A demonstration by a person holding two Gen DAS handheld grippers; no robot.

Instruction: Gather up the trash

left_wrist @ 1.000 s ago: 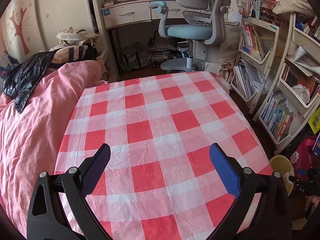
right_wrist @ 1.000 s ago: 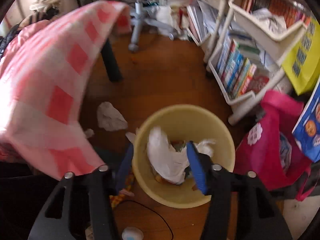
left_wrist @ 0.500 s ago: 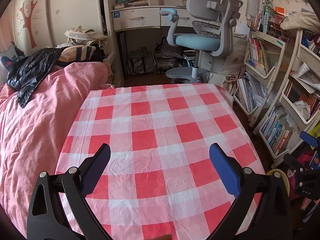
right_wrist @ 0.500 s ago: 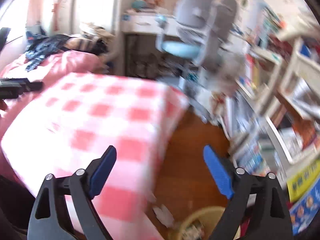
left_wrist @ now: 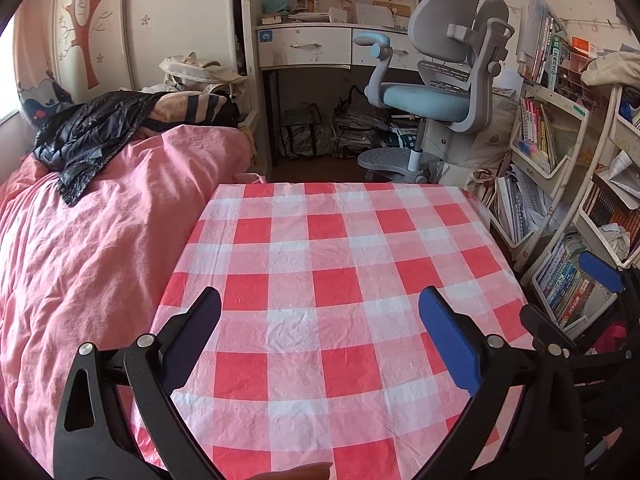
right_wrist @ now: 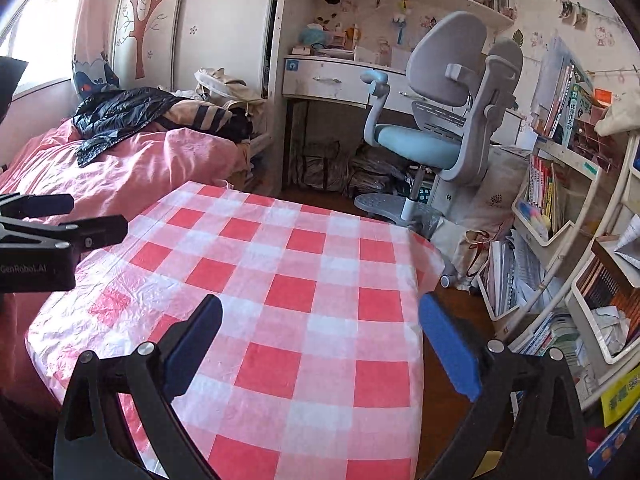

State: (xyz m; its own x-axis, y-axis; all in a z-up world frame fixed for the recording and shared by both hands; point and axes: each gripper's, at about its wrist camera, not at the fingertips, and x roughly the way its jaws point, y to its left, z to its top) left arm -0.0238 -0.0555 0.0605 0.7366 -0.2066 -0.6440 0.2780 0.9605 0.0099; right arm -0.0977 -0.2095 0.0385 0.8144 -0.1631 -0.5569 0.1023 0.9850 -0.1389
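My left gripper is open and empty above the near part of the table with the red and white checked cloth. My right gripper is open and empty over the table's right side. The right gripper also shows at the right edge of the left wrist view; the left gripper shows at the left edge of the right wrist view. No trash and no bin show in either view. The cloth bears nothing.
A bed with a pink quilt and a dark jacket lies left of the table. A grey and blue desk chair and a white desk stand behind. White bookshelves fill the right side.
My right gripper rose from over the yellow bin of trash on the floor and swung up to face the table; its jaws opened wider. The left view lifted slightly.
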